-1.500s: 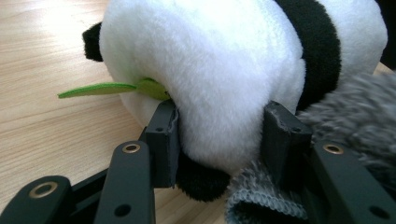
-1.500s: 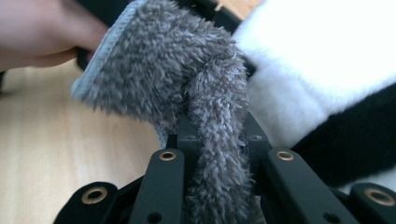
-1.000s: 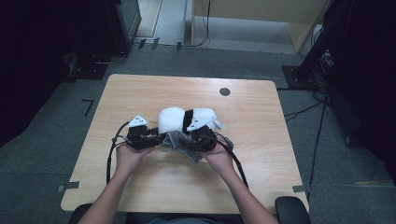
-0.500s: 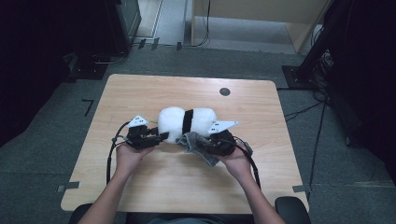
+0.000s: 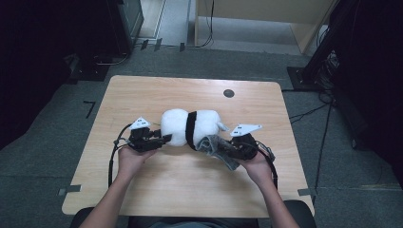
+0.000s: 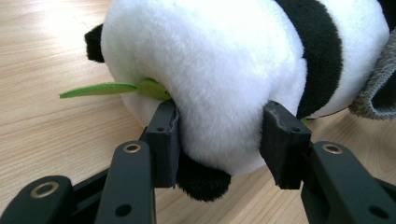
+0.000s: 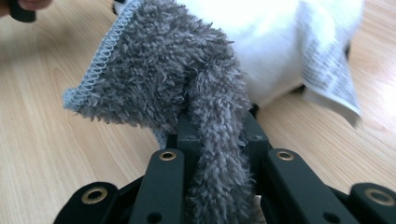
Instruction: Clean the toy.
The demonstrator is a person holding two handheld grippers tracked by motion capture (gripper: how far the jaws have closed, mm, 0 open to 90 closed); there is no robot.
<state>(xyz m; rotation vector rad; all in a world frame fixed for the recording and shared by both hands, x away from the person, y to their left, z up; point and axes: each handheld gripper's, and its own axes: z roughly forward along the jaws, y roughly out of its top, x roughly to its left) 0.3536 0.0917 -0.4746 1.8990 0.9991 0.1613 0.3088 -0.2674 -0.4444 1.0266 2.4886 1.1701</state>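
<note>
Pale wood-grain worktop [image 5: 157, 190], rounded at the corners, with a small dark round disc [image 5: 229, 93] set near its far edge. Lying on its side across the middle, a white plush panda [image 5: 190, 127] with a black band around the body; black ear and black paw visible in the left gripper view, plus a green felt leaf [image 6: 112, 88] sticking out flat from under the head. Pressed against the panda's right end, a grey fluffy cloth [image 5: 216, 148] with a stitched hem, bunched and trailing toward the near edge. Beside the cloth in the right gripper view, a white printed care label [image 7: 327, 70] hanging from the toy. Left hand-held gripper [image 5: 161, 139] at the panda's left end, partly closed, both pads [image 6: 163, 140] sunk into the white fur of the head, gripping it. Right hand-held gripper [image 5: 227, 149] at the panda's right end, nearly fully closed, pinching a fold of the grey cloth between its pads, cloth draping over and down between the black arms. Grey three-cornered plates on top of both, cables looping back toward the forearms at the near edge. Both held just above or on the wood, well apart, panda between them.
</note>
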